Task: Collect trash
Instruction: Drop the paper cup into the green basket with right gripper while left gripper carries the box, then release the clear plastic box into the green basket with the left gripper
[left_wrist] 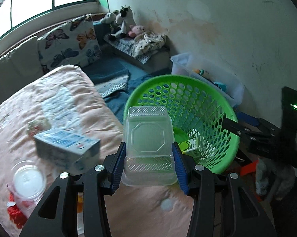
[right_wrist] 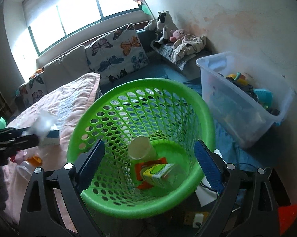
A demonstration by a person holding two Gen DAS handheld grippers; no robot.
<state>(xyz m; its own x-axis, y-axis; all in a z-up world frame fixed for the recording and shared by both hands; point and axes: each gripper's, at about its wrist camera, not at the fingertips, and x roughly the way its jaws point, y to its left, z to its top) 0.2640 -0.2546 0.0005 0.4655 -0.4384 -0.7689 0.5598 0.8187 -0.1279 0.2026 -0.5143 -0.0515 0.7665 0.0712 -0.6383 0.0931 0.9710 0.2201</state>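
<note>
Bed: pink quilt (left_wrist: 55, 106), basket (left_wrist: 207, 90) at its right edge.
Left gripper (left_wrist: 148, 158): you're clamping the clear tub (left_wrist: 148, 134); basket just ahead-right.
Right gripper (right_wrist: 148, 162): spread wide, nothing held, over basket.

A butterfly-print cushion (right_wrist: 116, 53) leaned against the sofa back under the window (right_wrist: 79, 13). Stuffed animals (right_wrist: 164, 27) sat in the corner, and a clear storage bin (right_wrist: 245, 98) of toys stood by the wall.
</note>
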